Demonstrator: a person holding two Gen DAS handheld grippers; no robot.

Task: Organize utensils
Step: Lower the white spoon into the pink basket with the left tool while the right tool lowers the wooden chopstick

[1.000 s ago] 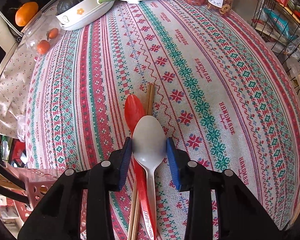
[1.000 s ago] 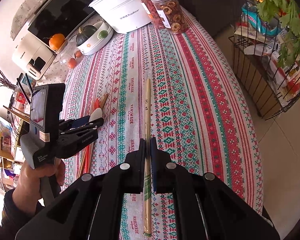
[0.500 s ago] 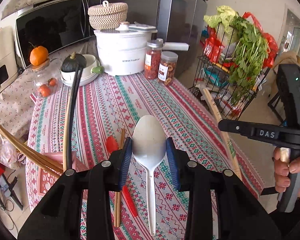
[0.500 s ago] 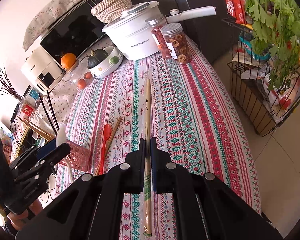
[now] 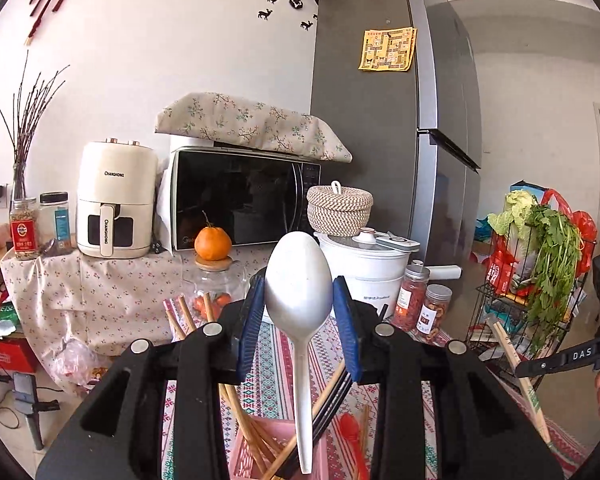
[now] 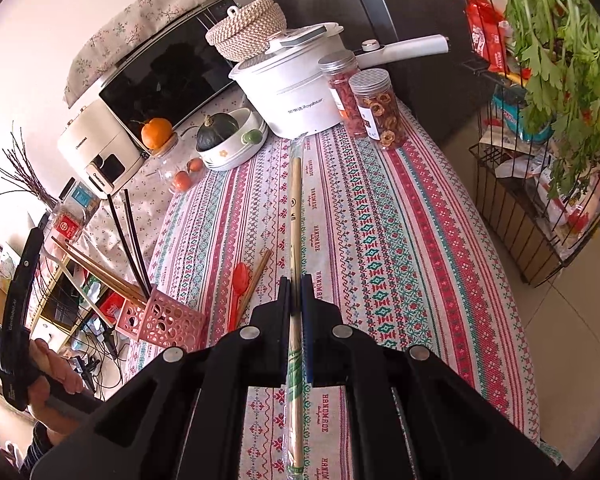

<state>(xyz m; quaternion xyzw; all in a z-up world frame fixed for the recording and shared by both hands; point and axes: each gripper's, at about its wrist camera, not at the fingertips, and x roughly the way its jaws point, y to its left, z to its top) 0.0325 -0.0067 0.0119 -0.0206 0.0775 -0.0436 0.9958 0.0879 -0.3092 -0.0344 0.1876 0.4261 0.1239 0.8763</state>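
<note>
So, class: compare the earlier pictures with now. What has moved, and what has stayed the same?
The left claw lifted the white spoon off the tablecloth and tipped it upright above the pink basket. The right claw rose slightly. Both grips are unchanged; the red spoon still lies on the tablecloth.

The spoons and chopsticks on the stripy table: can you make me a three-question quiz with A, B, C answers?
1. Where does the red spoon lie?
A. on the tablecloth beside the pink basket
B. inside the white pot
C. on the microwave

2. What colour is the spoon in the left gripper?
A. red
B. white
C. black

3. What is the right gripper doing?
A. standing open and empty
B. clamped on wrapped chopsticks
C. holding an orange

Answers:
1 A, it lies flat on the cloth next to the basket.
2 B, its bowl between the blue pads is white.
3 B, the jaws pinch the wrapped pair.
</note>
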